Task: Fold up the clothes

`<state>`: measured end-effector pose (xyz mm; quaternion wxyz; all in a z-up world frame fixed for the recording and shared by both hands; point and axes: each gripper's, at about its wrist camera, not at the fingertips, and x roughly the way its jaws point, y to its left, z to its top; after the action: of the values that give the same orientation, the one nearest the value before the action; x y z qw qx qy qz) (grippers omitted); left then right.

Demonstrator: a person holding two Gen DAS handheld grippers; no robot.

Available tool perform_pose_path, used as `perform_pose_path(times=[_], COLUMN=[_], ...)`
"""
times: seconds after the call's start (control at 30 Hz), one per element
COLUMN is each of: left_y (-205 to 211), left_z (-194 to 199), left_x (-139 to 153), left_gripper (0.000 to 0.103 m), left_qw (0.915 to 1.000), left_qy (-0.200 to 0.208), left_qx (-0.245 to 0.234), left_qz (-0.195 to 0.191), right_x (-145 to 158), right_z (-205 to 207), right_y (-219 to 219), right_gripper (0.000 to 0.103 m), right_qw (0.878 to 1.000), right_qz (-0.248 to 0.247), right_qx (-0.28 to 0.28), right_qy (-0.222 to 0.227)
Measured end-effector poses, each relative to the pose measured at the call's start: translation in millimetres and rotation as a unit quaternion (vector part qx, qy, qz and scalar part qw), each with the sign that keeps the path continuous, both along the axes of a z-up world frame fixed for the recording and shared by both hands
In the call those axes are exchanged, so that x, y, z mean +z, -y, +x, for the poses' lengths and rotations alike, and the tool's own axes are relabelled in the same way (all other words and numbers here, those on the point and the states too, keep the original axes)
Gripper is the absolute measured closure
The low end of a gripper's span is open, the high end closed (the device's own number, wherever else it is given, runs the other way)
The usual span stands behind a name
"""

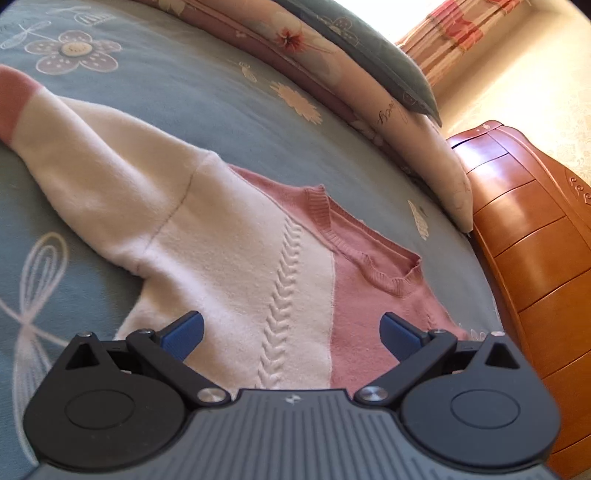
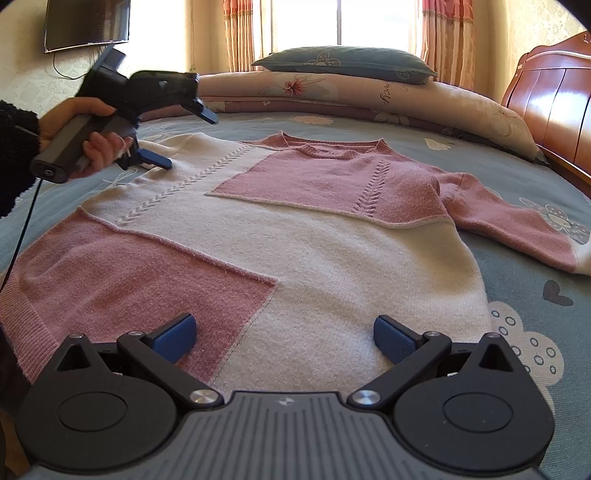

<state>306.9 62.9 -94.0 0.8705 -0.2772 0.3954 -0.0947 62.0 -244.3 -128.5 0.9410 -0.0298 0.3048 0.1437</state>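
- Sweater (image 2: 295, 236), pink and cream, is spread flat, front up, on the blue floral bedsheet (image 2: 524, 295); neckline is pointed toward the pillows (image 2: 343, 61) and the window.
- One pink sleeve (image 2: 517, 218) is laid out sideways toward the wooden headboard (image 2: 554, 96); the cream sleeve (image 1: 92, 147) with a pink cuff is stretched out on the opposite side.
- Left gripper (image 1: 291, 332) is held over the cream shoulder area near the collar (image 1: 369, 258), fingers (image 1: 184, 334) spread wide, nothing clamped between them.
- From the right wrist view, the left gripper (image 2: 184, 136) is seen gripped by a hand (image 2: 96, 144) in a dark sleeve; the lower finger is at or just above the knit, contact cannot be confirmed.
- Right gripper (image 2: 284, 336) is positioned over the lower body of the sweater near the hem, fingers (image 2: 395, 338) released and wide apart, nothing grasped.
- Wall-mounted TV (image 2: 86, 24) is seen at upper left.
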Motion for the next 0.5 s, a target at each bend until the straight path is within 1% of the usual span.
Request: perform_pose_path(times=[0.03,0.07,0.1,0.2,0.23,0.27,0.3,0.43,0.5], left_y=[-0.3,-3.8,-8.2,-17.0,-17.0,-13.9,-11.1,1.6,10.6], left_z=[2.2,2.1,1.0,-5.7,-8.0,-10.8,-14.1,-37.4,-49.9], left_x=[-4.0,-7.9,-10.7,-4.7,-0.4,5.7,11.6,35.2,46.3], left_gripper=[0.002,0.002,0.003,0.003,0.004,0.004,0.004,0.003,0.003], left_qw=[0.9999,0.9991,0.9981,0.9971,0.9965,0.9955,0.9955,0.9982,0.9983], left_qy=[-0.003,-0.006,-0.005,0.002,0.004,0.007,0.012,0.027,0.024], left_qx=[0.012,0.033,0.051,0.068,0.071,0.069,0.059,0.021,-0.005], left_qz=[0.010,0.027,0.035,0.034,0.045,0.065,0.072,0.050,0.053], right_x=[-0.1,-0.1,-0.2,-0.5,-0.5,-0.5,-0.6,-0.6,-0.6], right_z=[-0.1,-0.1,-0.2,-0.3,-0.3,-0.2,-0.1,1.5,2.1], right_y=[0.0,0.0,-0.1,-0.1,0.0,0.0,0.0,-1.3,-1.8], right_gripper=[0.000,0.000,0.000,0.000,0.000,0.000,0.000,0.000,0.000], right_qw=[1.000,1.000,1.000,1.000,1.000,1.000,1.000,1.000,1.000], right_qz=[0.000,0.000,0.000,0.000,0.000,0.000,0.000,-0.001,-0.001], right_qx=[0.000,0.000,0.000,0.000,0.000,0.000,0.000,-0.003,-0.005], right_qy=[0.000,0.000,0.000,0.001,0.001,0.001,0.001,0.000,0.000])
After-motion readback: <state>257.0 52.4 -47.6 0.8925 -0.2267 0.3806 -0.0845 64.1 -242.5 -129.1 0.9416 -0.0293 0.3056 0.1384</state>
